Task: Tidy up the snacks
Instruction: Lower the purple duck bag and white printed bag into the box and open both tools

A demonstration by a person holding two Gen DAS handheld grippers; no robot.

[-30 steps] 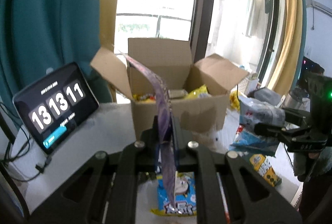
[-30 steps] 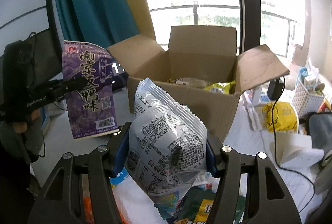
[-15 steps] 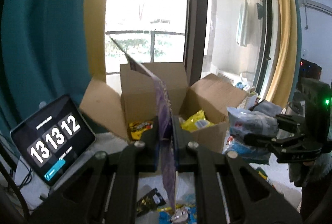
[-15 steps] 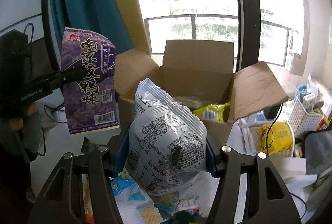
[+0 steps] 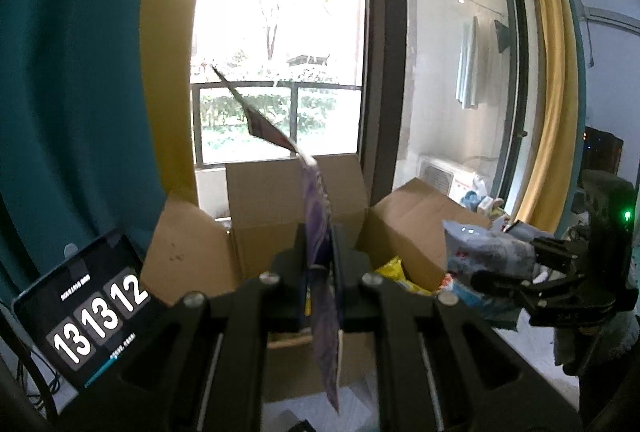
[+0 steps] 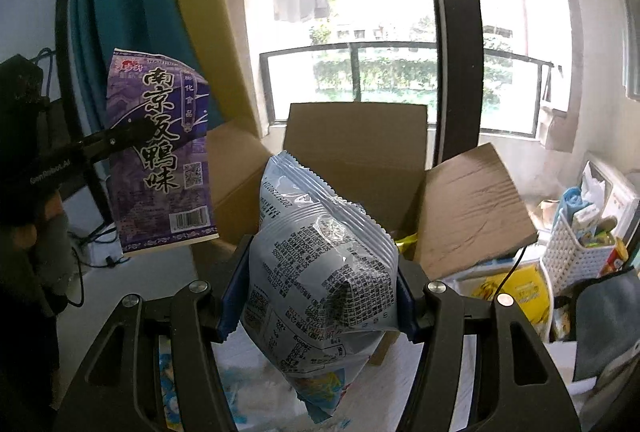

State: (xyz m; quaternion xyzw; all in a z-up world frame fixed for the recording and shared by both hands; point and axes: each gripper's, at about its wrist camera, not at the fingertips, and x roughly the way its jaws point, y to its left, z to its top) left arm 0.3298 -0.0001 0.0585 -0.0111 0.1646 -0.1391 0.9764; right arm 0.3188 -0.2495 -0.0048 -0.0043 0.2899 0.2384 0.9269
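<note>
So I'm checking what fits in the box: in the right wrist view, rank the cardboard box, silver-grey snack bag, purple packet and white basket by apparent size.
1. cardboard box, largest.
2. silver-grey snack bag and purple packet: unsure, since the bag is much nearer the camera.
3. white basket, smallest, partly cut off.

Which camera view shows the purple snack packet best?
The right wrist view: there the purple snack packet faces the camera, so its printed front and barcode show, held by the left hand-held gripper. The left wrist view shows the packet only edge-on, as a thin strip between the closed fingers.
</note>
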